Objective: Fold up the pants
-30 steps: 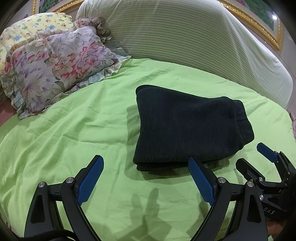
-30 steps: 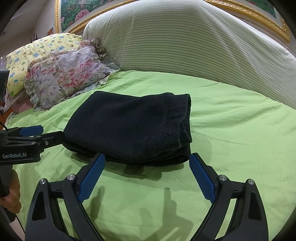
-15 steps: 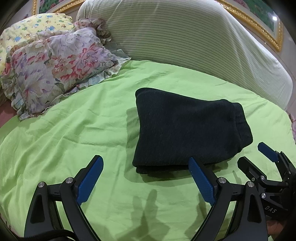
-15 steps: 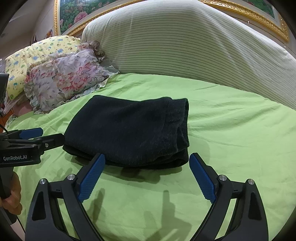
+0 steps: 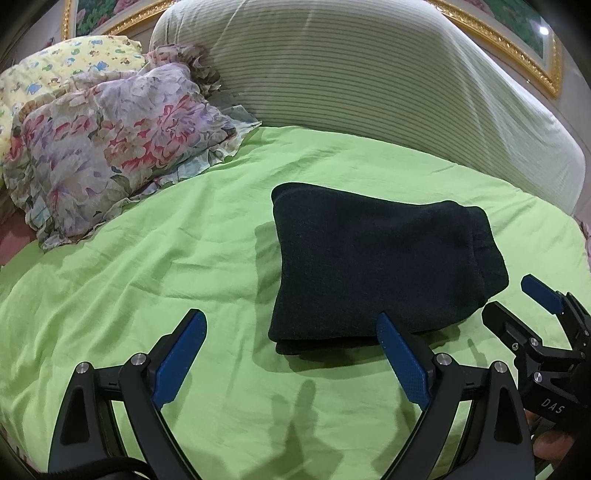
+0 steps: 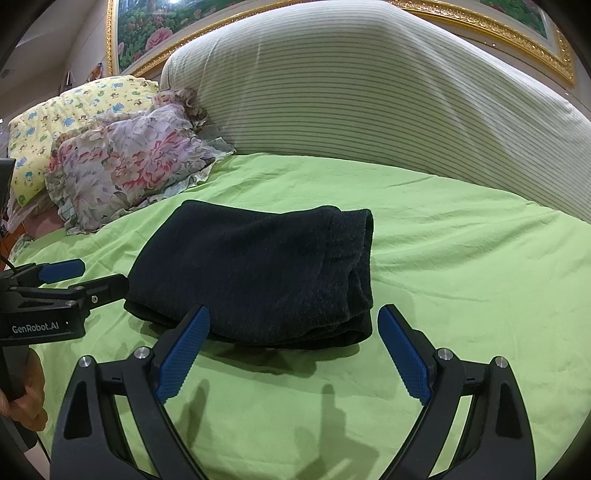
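The dark pants (image 5: pixel 376 266) lie folded into a thick rectangle on the green bed sheet (image 5: pixel 147 280); they also show in the right wrist view (image 6: pixel 258 273). My left gripper (image 5: pixel 291 350) is open and empty, just in front of the pants' near left corner. My right gripper (image 6: pixel 295 350) is open and empty, just in front of the pants' near edge. Each gripper shows in the other's view: the right gripper at the right (image 5: pixel 517 299), the left gripper at the left (image 6: pixel 85 277). Neither touches the pants.
A flowered pillow (image 5: pixel 110 147) and a yellow printed pillow (image 5: pixel 55 66) lie at the back left. A large striped bolster (image 5: pixel 369 92) runs along the back of the bed. A gold-framed picture (image 6: pixel 155 29) hangs behind it.
Both grippers have pulled back and risen slightly from the folded pants. The pants have not moved. Both grippers stay open.
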Action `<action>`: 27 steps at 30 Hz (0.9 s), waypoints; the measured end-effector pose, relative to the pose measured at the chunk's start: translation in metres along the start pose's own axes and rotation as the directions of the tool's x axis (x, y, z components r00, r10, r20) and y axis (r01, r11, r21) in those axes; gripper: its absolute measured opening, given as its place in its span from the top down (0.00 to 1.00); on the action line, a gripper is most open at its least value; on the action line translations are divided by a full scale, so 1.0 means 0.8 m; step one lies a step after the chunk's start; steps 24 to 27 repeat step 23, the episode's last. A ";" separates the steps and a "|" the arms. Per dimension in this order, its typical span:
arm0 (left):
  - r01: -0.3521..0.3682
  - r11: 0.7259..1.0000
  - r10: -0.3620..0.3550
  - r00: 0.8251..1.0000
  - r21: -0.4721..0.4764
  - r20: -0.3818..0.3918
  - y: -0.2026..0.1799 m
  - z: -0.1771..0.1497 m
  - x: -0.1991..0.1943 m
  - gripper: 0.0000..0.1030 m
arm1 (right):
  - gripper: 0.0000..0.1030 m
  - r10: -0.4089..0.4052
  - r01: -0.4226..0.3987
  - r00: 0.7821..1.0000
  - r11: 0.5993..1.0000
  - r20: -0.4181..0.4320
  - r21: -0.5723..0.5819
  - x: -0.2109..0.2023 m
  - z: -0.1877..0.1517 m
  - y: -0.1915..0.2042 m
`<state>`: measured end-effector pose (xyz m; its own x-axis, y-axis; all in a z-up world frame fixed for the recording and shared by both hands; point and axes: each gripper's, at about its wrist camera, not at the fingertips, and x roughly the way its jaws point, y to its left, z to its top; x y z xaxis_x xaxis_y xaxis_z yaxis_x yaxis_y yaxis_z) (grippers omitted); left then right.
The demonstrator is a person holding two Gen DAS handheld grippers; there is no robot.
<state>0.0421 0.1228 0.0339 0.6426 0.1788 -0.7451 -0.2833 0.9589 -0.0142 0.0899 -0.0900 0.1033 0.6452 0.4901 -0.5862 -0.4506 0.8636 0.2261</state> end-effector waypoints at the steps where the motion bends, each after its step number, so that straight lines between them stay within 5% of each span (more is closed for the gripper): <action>1: 0.002 1.000 -0.002 1.000 0.001 -0.001 0.000 0.000 0.000 0.09 | 0.10 0.000 0.000 1.000 1.000 0.000 -0.001 0.001 0.001 0.000; 27: 0.024 1.000 -0.024 0.999 -0.006 -0.032 -0.001 0.013 0.004 0.10 | 0.10 0.014 -0.014 1.000 1.000 0.009 0.005 0.005 0.012 -0.006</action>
